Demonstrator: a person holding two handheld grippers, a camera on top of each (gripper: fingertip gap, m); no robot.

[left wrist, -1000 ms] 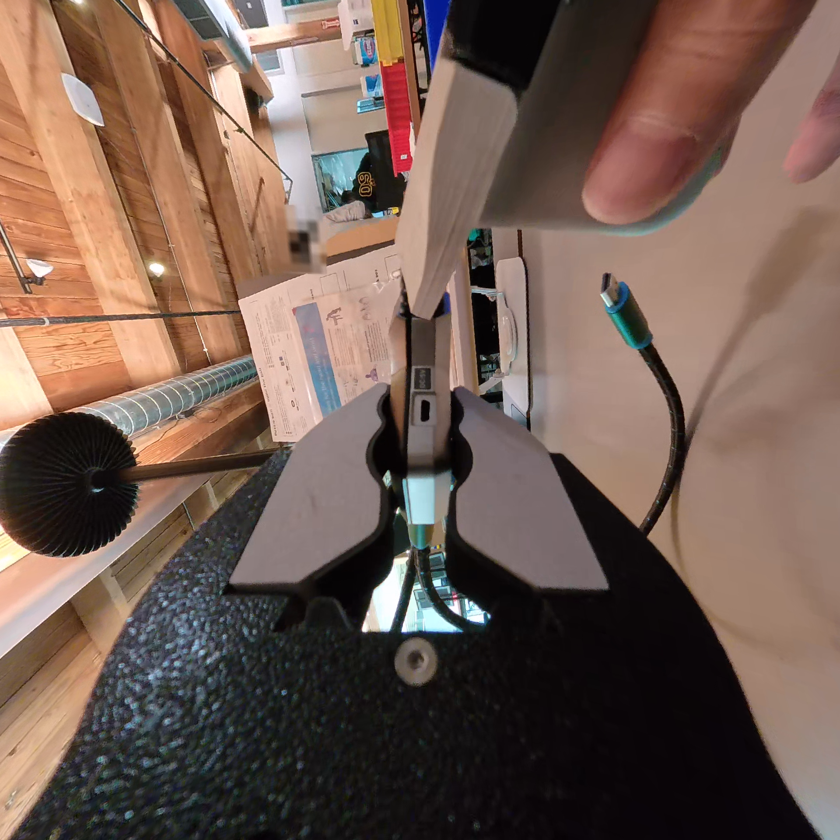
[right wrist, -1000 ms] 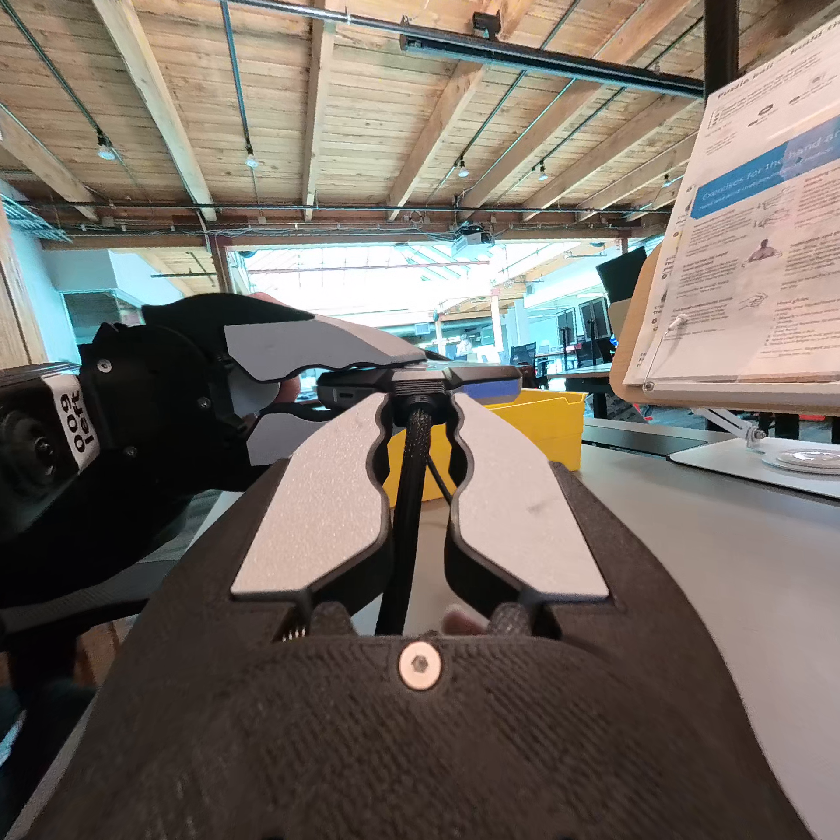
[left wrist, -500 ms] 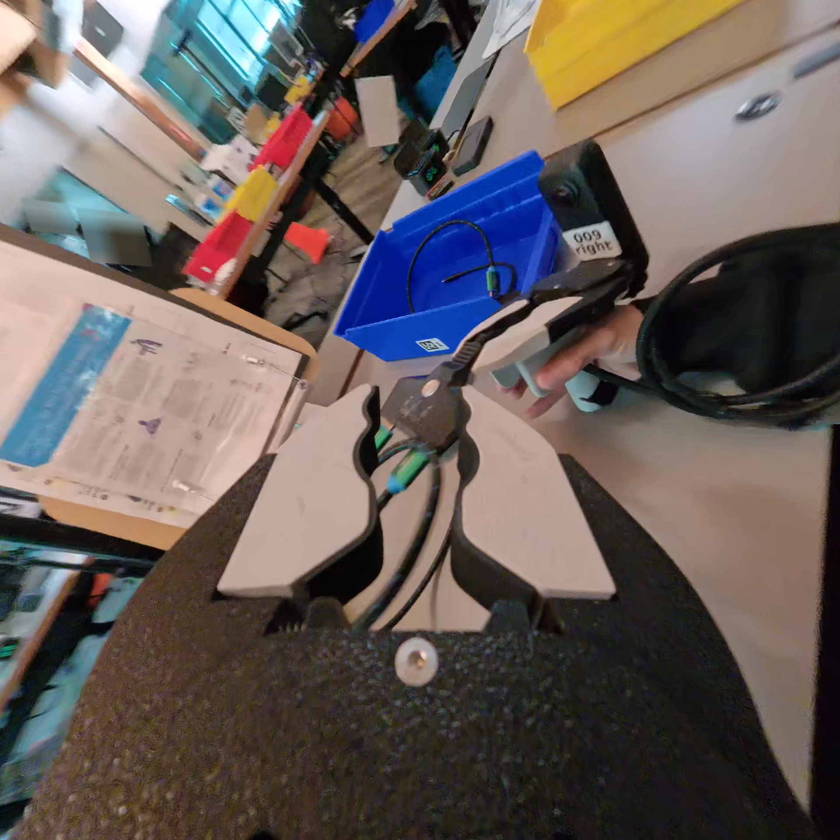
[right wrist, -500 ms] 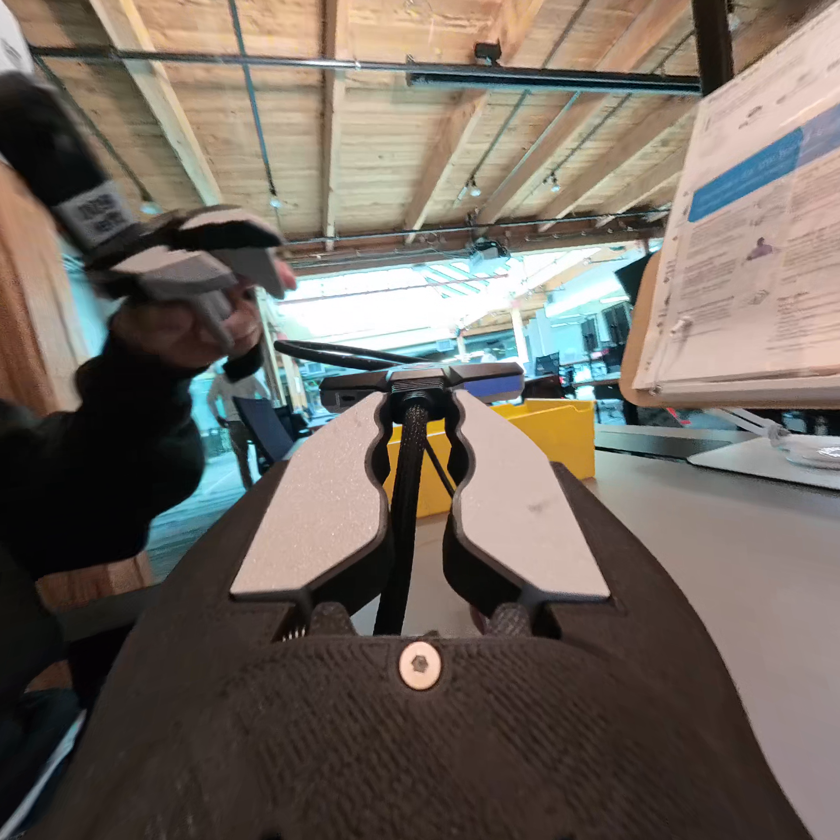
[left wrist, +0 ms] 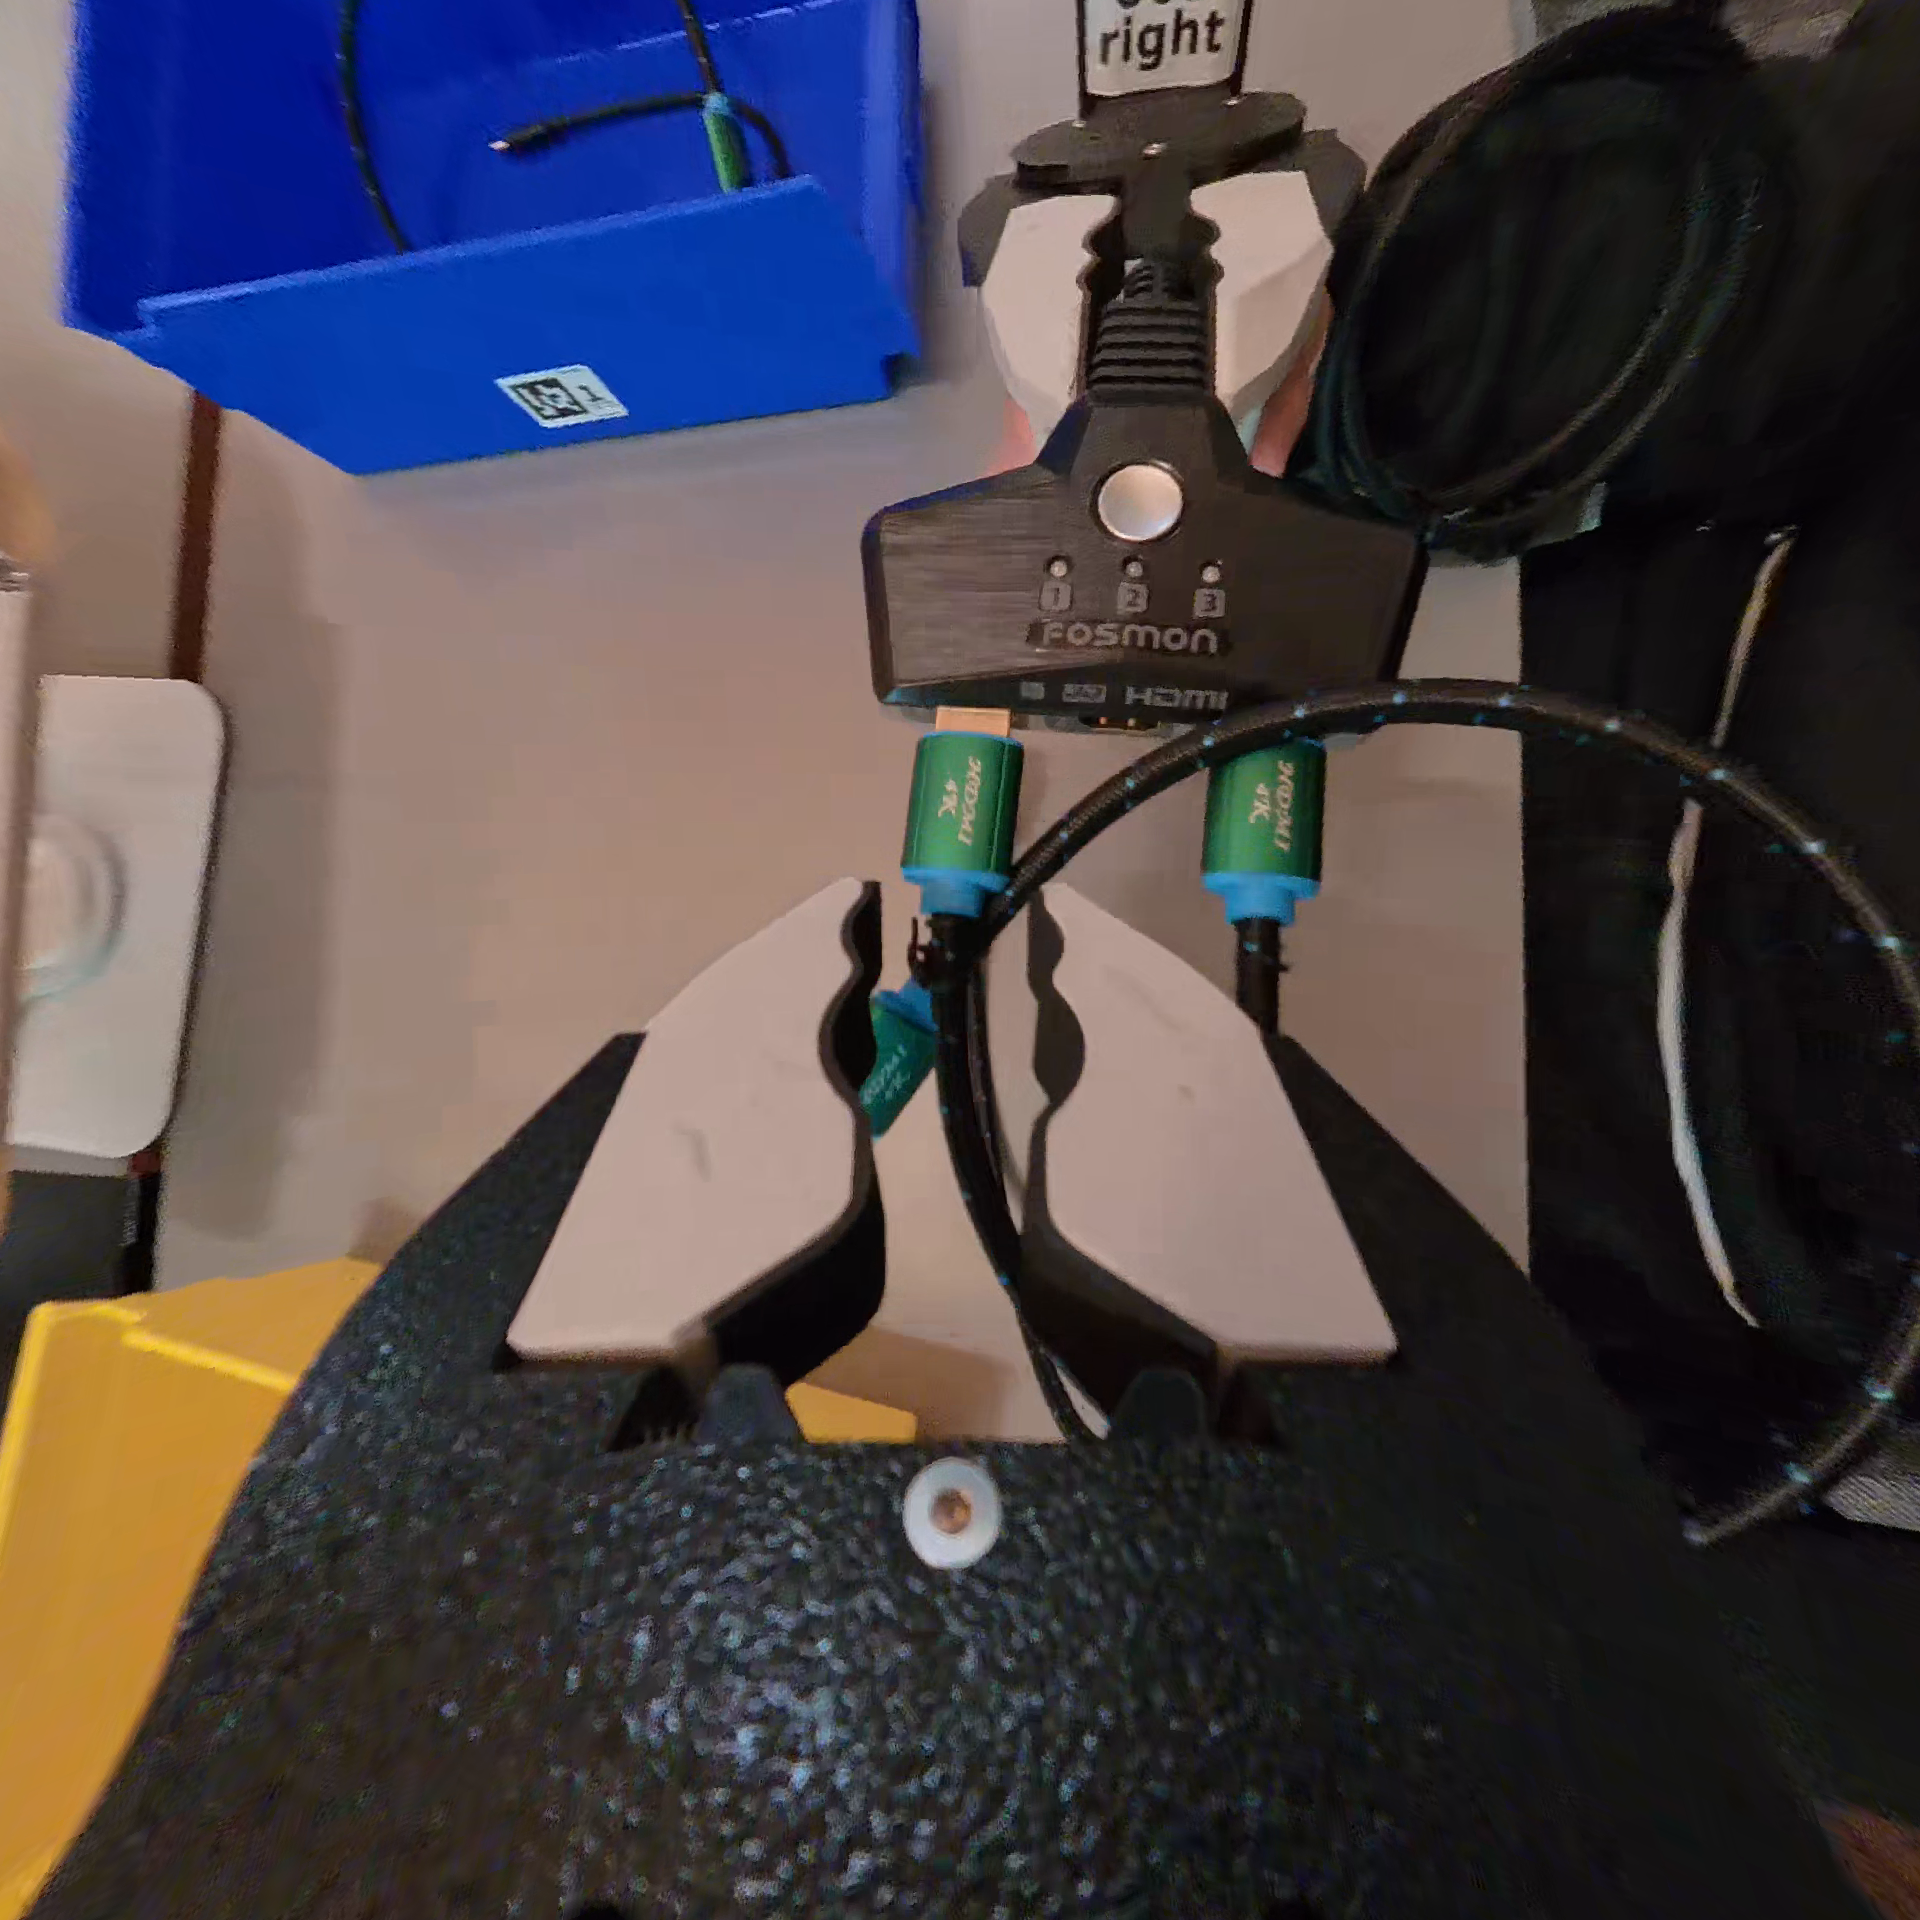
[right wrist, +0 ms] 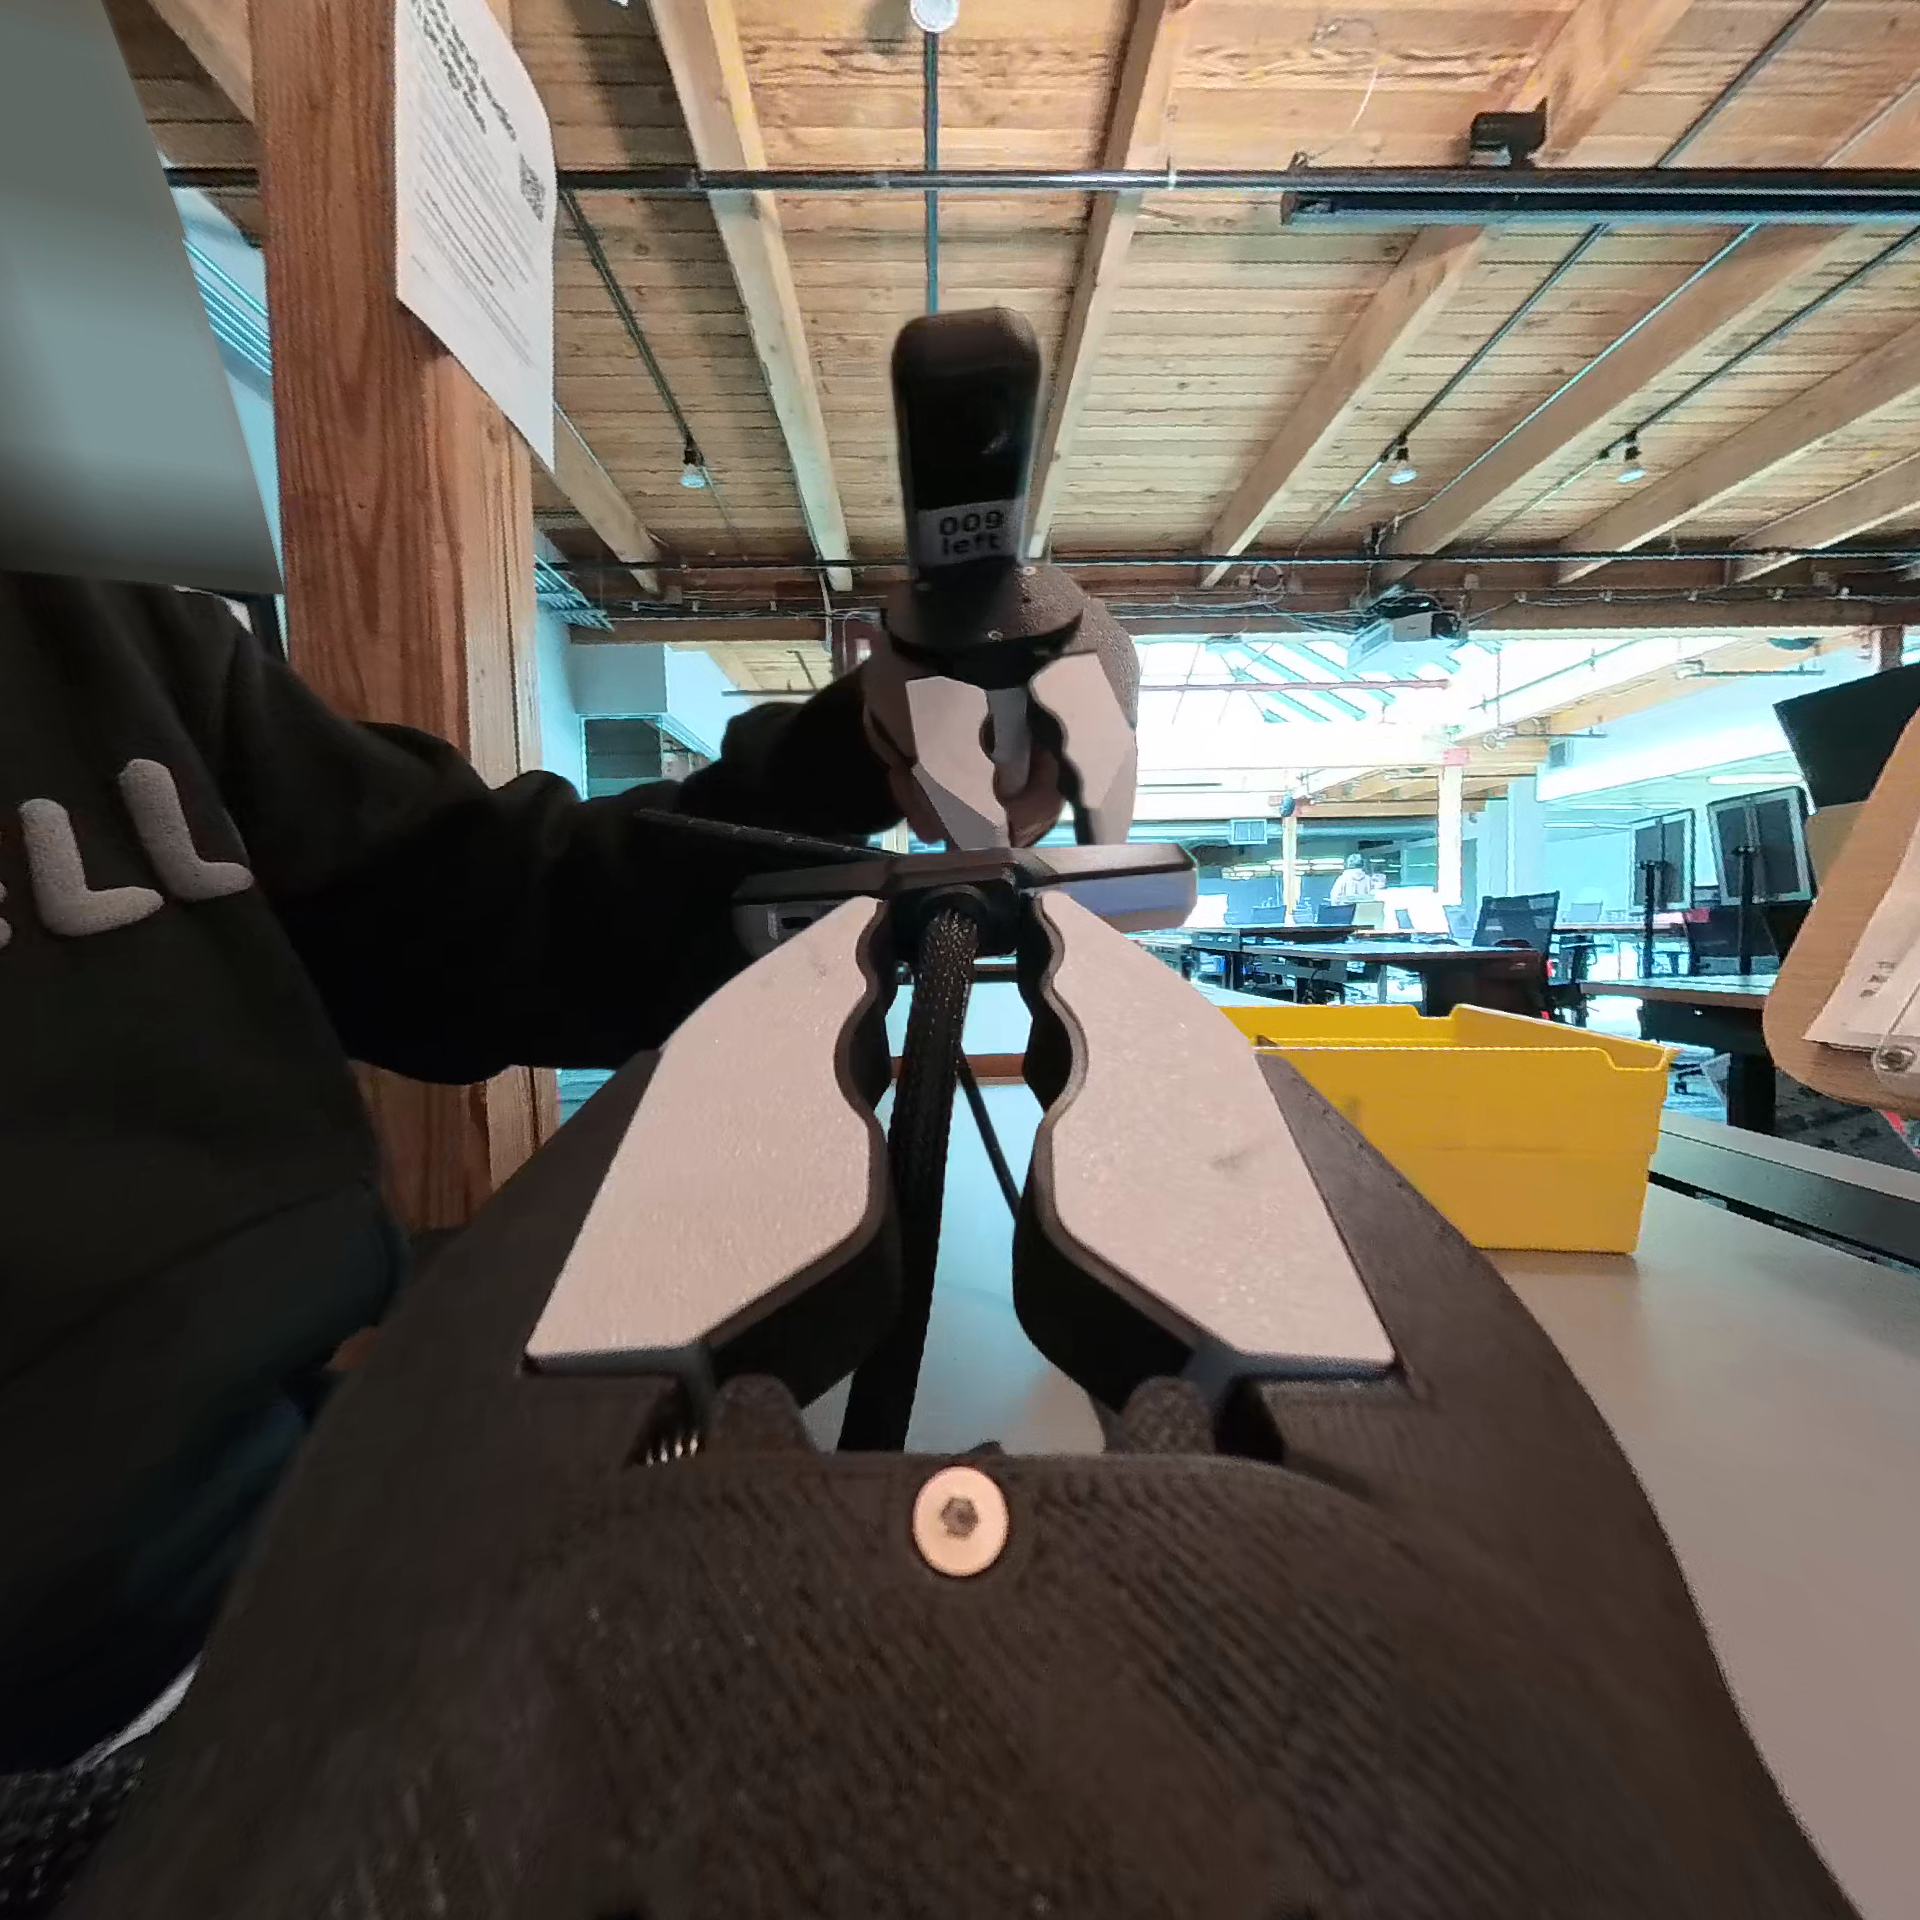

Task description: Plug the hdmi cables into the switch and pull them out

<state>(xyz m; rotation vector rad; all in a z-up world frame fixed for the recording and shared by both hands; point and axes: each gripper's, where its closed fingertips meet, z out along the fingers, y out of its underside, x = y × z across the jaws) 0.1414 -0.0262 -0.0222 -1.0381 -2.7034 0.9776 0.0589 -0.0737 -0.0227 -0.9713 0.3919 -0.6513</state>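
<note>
**Inspector:** Since the left wrist view comes first, note that your left gripper (left wrist: pixel 951 935) has its fingers parted and clamped on nothing. One braided cable (left wrist: pixel 971 1122) runs loosely through the gap. The switch (left wrist: pixel 1138 582) is held above the worktop (left wrist: pixel 540 831) with two green plugs at its near edge. The left plug (left wrist: pixel 961 805) shows bare metal at the port, so I judge it only partly seated. The right plug (left wrist: pixel 1262 831) sits deeper.

**Operator:** And the far side?

**Inspector:** Your right gripper (left wrist: pixel 1153 260) has its fingers closed on the switch's tail cable at the strain relief. A blue bin (left wrist: pixel 499 312) with a spare cable lies beyond, a yellow bin (left wrist: pixel 125 1475) is close by, and a coiled black cable (left wrist: pixel 1558 270) sits to the right.

**Operator:** Right wrist view?

**Inspector:** It confirms that hold. The right gripper (right wrist: pixel 956 925) pinches the braided tail cable (right wrist: pixel 925 1143), with the switch (right wrist: pixel 1091 868) edge-on just past the tips. Your left gripper (right wrist: pixel 1003 769) hangs above it, open.

**Operator:** Risks?

**Inspector:** You hold the switch by its tail alone, so it may swing when you pull a plug. Closing on the loose cable instead of the plug body would strain the braid. An angled pull could jam the connector.
</note>
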